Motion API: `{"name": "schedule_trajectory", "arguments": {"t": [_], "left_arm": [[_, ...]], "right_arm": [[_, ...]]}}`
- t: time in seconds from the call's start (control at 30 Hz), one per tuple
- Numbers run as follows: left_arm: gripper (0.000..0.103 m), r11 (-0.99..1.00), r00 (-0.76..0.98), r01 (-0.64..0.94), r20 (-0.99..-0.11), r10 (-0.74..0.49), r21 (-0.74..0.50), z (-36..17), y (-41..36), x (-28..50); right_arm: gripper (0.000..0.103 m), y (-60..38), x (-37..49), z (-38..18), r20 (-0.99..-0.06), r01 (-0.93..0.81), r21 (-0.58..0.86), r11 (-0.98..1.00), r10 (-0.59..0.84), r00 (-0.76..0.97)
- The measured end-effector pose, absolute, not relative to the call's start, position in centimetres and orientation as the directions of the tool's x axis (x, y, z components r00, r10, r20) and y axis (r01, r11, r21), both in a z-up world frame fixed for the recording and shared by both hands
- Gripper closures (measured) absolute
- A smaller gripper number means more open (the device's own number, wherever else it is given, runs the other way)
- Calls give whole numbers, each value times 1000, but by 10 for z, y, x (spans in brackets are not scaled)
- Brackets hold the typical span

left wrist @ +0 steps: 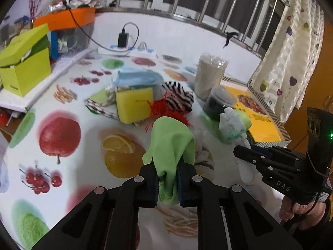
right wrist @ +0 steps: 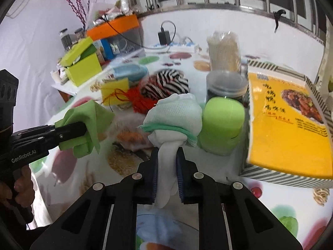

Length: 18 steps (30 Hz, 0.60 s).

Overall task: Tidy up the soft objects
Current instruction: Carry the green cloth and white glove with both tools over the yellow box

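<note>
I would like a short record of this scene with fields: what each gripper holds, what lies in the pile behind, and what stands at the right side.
left gripper: shut on green cloth, lifted off the table
right gripper: shut on white sock with a green band
pile behind: yellow sponge, zebra-striped cloth, red tassel
right side: yellow food box, dark jar, green cylinder
surface: fruit-print tablecloth
</note>
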<state>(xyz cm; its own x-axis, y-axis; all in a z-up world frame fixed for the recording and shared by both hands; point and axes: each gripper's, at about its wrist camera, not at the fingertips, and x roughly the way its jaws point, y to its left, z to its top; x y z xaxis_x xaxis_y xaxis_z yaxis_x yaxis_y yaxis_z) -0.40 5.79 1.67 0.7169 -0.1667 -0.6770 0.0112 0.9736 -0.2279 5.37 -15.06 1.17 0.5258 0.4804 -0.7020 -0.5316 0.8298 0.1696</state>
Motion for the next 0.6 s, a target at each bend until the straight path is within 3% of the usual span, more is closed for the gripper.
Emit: {"name": "schedule_trajectory", "arguments": {"t": [0.6], "left_arm": [[90, 973, 752, 114, -623, -217, -202, 54, 12, 7]], "right_arm": [[87, -183, 43, 46, -623, -508, 163, 846, 488, 612]]}}
